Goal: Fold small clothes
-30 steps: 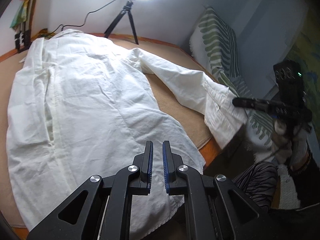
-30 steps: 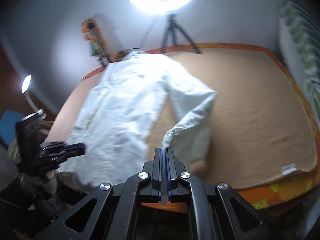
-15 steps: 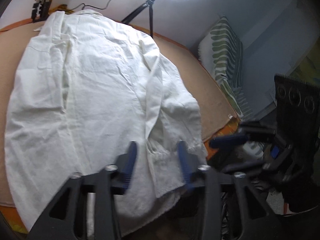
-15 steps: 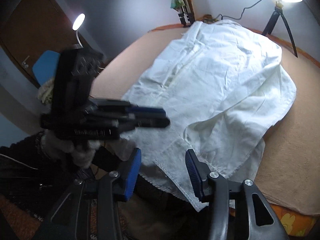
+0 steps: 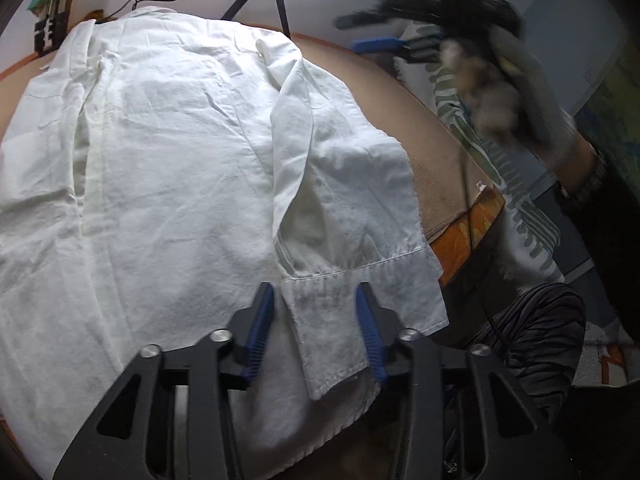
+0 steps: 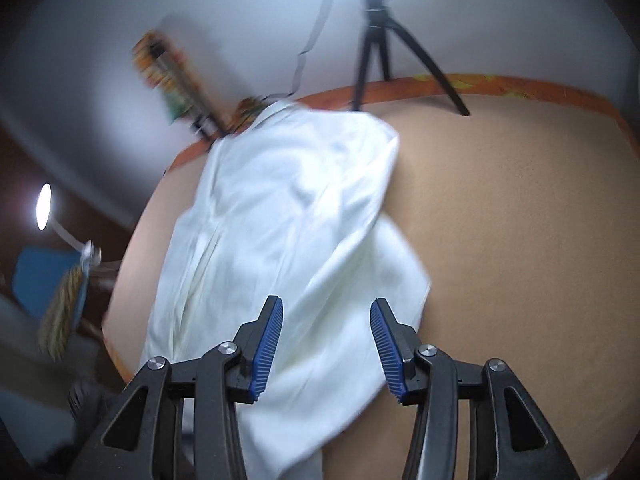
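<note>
A white long-sleeved shirt (image 5: 172, 168) lies spread on the tan bed cover (image 5: 424, 128). Its right sleeve (image 5: 340, 184) is folded in over the body, and the cuff (image 5: 336, 312) lies near the front edge. My left gripper (image 5: 316, 328) is open, its jaws on either side of the cuff, holding nothing. My right gripper (image 6: 326, 340) is open and empty above the shirt (image 6: 288, 216), over the folded sleeve. It also shows in the left wrist view (image 5: 384, 44), blurred, high at the right.
A ring light on a black tripod (image 6: 380, 52) stands at the bed's far edge. A striped green pillow (image 5: 500, 168) lies to the right. The bed's orange edge (image 5: 468, 228) runs at the right. Bare tan cover (image 6: 520, 240) lies right of the shirt.
The right gripper carried the sleeve in over the shirt body, opened and let it go, then swung up and away. The left gripper opened and now sits around the cuff.
</note>
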A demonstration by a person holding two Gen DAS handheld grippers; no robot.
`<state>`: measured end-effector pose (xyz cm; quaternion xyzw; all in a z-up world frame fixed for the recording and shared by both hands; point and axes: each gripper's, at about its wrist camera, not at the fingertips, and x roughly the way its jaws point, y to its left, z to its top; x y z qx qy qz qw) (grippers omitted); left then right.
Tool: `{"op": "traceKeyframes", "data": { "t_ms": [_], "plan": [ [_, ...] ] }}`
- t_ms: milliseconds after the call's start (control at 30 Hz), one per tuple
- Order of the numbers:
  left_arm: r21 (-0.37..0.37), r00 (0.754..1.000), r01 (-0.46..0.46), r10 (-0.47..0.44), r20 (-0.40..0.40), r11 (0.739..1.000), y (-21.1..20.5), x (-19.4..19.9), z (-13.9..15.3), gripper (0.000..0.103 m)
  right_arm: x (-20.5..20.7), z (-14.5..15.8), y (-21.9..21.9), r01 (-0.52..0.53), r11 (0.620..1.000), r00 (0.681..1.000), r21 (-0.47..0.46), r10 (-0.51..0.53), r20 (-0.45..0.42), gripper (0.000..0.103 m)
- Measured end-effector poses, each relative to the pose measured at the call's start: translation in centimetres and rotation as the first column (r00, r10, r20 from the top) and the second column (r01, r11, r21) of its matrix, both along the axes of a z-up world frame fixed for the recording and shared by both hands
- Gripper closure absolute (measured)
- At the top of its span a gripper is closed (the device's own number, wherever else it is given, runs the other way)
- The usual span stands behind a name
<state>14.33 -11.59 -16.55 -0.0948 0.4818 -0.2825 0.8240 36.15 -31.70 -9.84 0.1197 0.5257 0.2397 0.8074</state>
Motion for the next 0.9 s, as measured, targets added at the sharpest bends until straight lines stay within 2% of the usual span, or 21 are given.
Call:
{"op": "traceKeyframes", "data": {
  "t_ms": [67, 133, 167, 233, 333, 400, 433, 467, 600, 700, 800, 900],
  "plan": [
    [-0.011, 1.0, -0.001, 0.001, -0.005, 1.0, 0.1, 0.0, -0.3, 0.082, 3.8, -1.3, 0.0, 0.031, 0.998, 0.999, 0.046, -0.029, -0.044, 0.054],
    [-0.015, 1.0, -0.001, 0.001, -0.004, 1.0, 0.3, 0.2, -0.3, 0.086, 6.4, -2.7, 0.5, 0.07, 0.997, 0.995, 0.018, -0.069, -0.072, 0.054],
    [-0.017, 1.0, -0.004, 0.004, -0.006, 1.0, 0.4, 0.3, -0.4, 0.093, 7.3, -3.3, 0.7, 0.084, 0.996, 0.993, -0.005, -0.084, -0.082, 0.054],
    [-0.03, 1.0, -0.009, 0.009, -0.011, 1.0, 0.4, 0.5, -0.6, 0.095, 9.0, -4.7, 1.2, 0.095, 0.995, 0.988, -0.018, -0.097, -0.117, 0.055],
    [-0.041, 1.0, -0.003, 0.003, -0.001, 0.999, 0.3, 0.2, -0.6, 0.1, 10.0, -5.3, 1.4, 0.101, 0.994, 0.985, 0.03, -0.095, -0.145, 0.069],
    [-0.052, 1.0, -0.002, 0.002, 0.008, 0.999, 0.3, 0.0, -0.5, 0.1, 10.2, -4.9, 2.2, 0.086, 0.996, 0.987, 0.03, -0.081, -0.14, 0.081],
    [-0.071, 1.0, 0.0, 0.0, 0.009, 0.997, 0.4, -0.1, -0.4, 0.1, 10.1, -4.5, 2.4, 0.082, 0.996, 0.988, 0.015, -0.08, -0.133, 0.095],
    [-0.082, 1.0, 0.0, 0.0, 0.011, 0.997, 0.5, -0.3, -0.3, 0.101, 10.0, -4.1, 2.8, 0.081, 0.997, 0.989, -0.007, -0.081, -0.121, 0.101],
    [-0.131, 1.0, 0.006, -0.003, 0.02, 0.991, 0.8, -1.0, 0.4, 0.101, 10.0, -1.8, 4.7, 0.073, 0.988, 0.996, -0.137, -0.08, -0.042, 0.103],
    [-0.18, 1.0, 0.001, 0.0, 0.005, 0.984, 1.5, -1.5, 0.6, 0.101, 9.9, -0.1, 8.2, 0.011, 0.97, 1.0, -0.243, -0.008, 0.013, 0.103],
    [-0.204, 1.0, -0.004, 0.002, -0.007, 0.979, 2.3, -1.9, 0.5, 0.101, 9.6, 0.2, 13.0, -0.069, 0.937, 0.995, -0.341, 0.089, 0.045, 0.103],
    [-0.232, 0.999, -0.032, 0.023, -0.043, 0.972, 3.4, -1.7, -0.3, 0.101, 9.5, -1.5, 18.0, -0.137, 0.876, 0.982, -0.463, 0.181, 0.051, 0.103]
  ]
}}
